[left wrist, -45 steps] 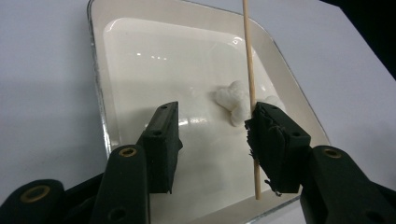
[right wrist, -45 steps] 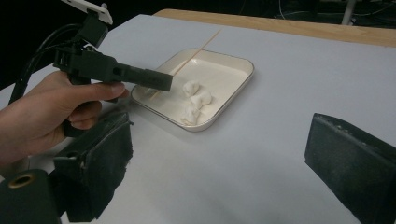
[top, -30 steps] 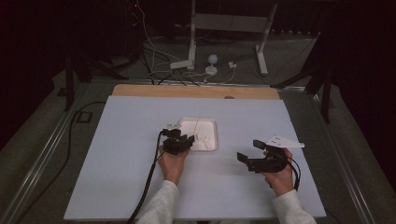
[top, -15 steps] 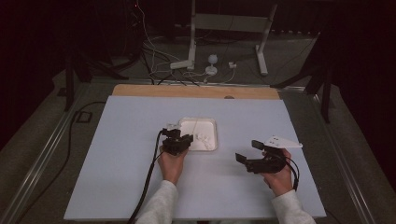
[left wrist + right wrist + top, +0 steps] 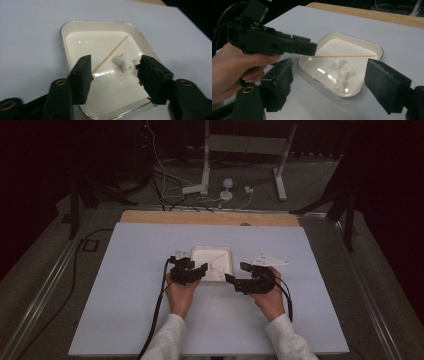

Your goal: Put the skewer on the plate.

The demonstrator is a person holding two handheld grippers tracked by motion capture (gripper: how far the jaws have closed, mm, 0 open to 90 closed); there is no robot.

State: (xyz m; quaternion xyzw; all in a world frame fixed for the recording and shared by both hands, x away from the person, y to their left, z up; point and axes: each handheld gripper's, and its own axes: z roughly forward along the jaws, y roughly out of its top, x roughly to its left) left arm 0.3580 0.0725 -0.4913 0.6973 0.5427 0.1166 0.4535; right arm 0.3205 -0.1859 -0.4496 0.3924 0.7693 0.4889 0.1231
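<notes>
A shallow white tray (image 5: 200, 254) with a thin metal-coloured rim is sitting near the middle of the pale blue table (image 5: 125, 285), and inside it a thin wooden stick (image 5: 110, 54) is lying slantwise across the floor, with a few small lumps of white stuff (image 5: 342, 71) clustering just beside it toward the near side. The left gripper (image 5: 113, 71) is hanging low over the tray's near-left edge, its two black jaws standing wide apart with nothing between them, the stick's lower end showing in the gap and the white lumps lying close to the jaw at the right of the left gripper view. The right gripper (image 5: 328, 82) is hovering at the tray's near-right corner, its jaws likewise spread wide and gripping nothing, the tray framed between them in the right gripper view. The person's left hand (image 5: 234, 68) is wrapping the left gripper's handle, and the right hand (image 5: 270, 302) is holding the other. A strip of bare wood (image 5: 210, 218) is edging the table's far side, and a white scrap (image 5: 267, 260) is lying just right of the tray
</notes>
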